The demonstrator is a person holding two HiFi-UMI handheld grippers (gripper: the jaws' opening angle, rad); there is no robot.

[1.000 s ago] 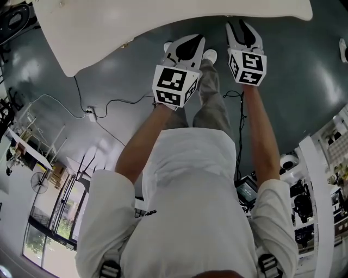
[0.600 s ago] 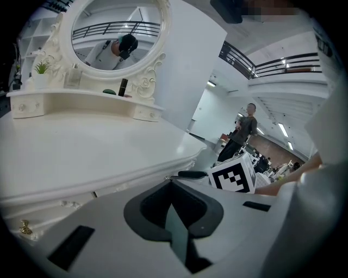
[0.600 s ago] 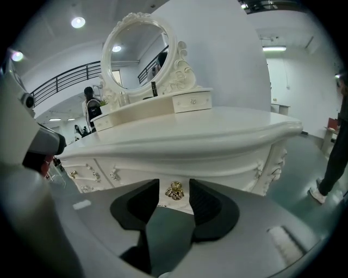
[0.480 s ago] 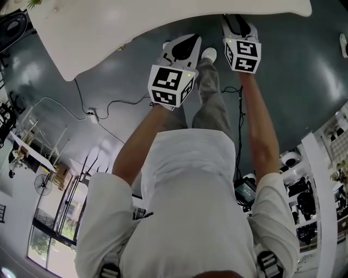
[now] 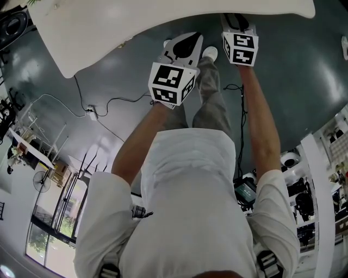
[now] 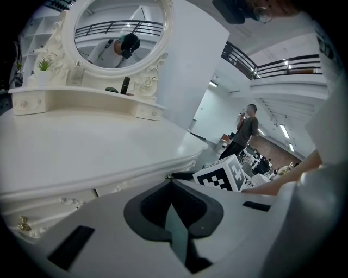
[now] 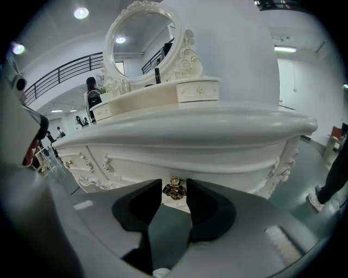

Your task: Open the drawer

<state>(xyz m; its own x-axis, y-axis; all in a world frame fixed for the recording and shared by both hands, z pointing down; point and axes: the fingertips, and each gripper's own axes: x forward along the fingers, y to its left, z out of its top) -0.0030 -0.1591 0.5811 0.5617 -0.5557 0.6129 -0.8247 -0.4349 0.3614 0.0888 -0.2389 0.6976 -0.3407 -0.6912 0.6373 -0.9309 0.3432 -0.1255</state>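
A white dressing table (image 5: 163,16) fills the top of the head view. In the right gripper view its carved drawer front (image 7: 217,169) is close ahead, with a gold knob (image 7: 174,189) on it. My right gripper (image 7: 174,187) is open. Its jaws have just been closing, and the knob sits between the two tips with a small gap on each side. In the head view the right gripper (image 5: 235,20) has its tips tucked under the table's edge. My left gripper (image 6: 171,179) is shut on nothing and hangs in front of the table, left of the right one (image 5: 189,39).
An oval mirror (image 6: 117,32) and small drawers stand on the table top (image 6: 81,146). Another gold knob (image 6: 23,222) shows low on the left. Cables (image 5: 109,103) run over the dark floor. A person (image 6: 246,129) stands far off. Shelves (image 5: 326,179) line the right side.
My right gripper has moved forward to the table, so its tips now lie under the table's edge. The left gripper has stayed where it was.
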